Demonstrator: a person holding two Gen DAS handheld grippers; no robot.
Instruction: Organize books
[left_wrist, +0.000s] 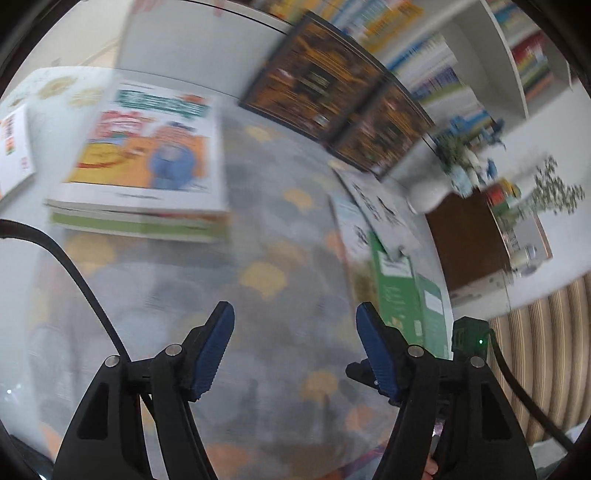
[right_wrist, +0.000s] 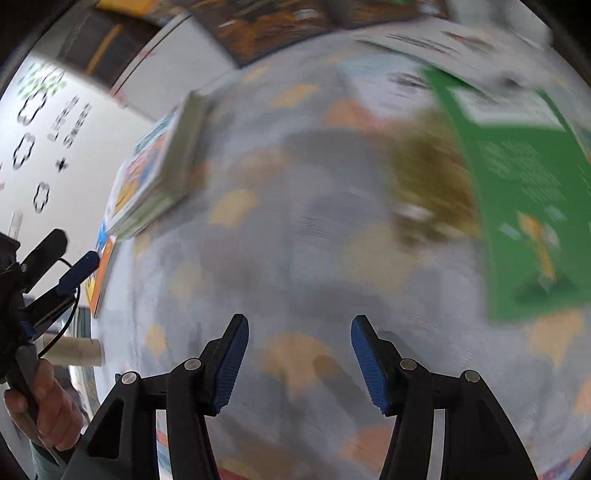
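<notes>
While both views are smeared with blur, the left gripper (left_wrist: 295, 347) clearly has its jaws apart with nothing between them, only patterned tablecloth (left_wrist: 266, 229) below; same for the right gripper (right_wrist: 299, 362), pads spread over bare cloth, empty

Stack of books (left_wrist: 140, 158) sits ahead and left of the left gripper, colourful cartoon cover on top, edges roughly squared, so it reads as the tidy pile being built. In the right wrist view the same stack (right_wrist: 155, 173) is far left and ahead of the right gripper, near the table edge

Loose books lie ahead and to the right of the left gripper: a green book (left_wrist: 406, 295) overlapping pale ones (left_wrist: 376, 210), fanned and skewed, so probably the unsorted lot. Green book (right_wrist: 524, 206) is close on the right of the right gripper, ahead of its right finger

Dark-covered books (left_wrist: 332, 92) lie far ahead at the table's back

Left gripper also shows at the left edge of the right view, a hand (right_wrist: 44, 406) on its handle

Judgement: both grippers are empty between picks; right one is better placed for the green book next
</notes>
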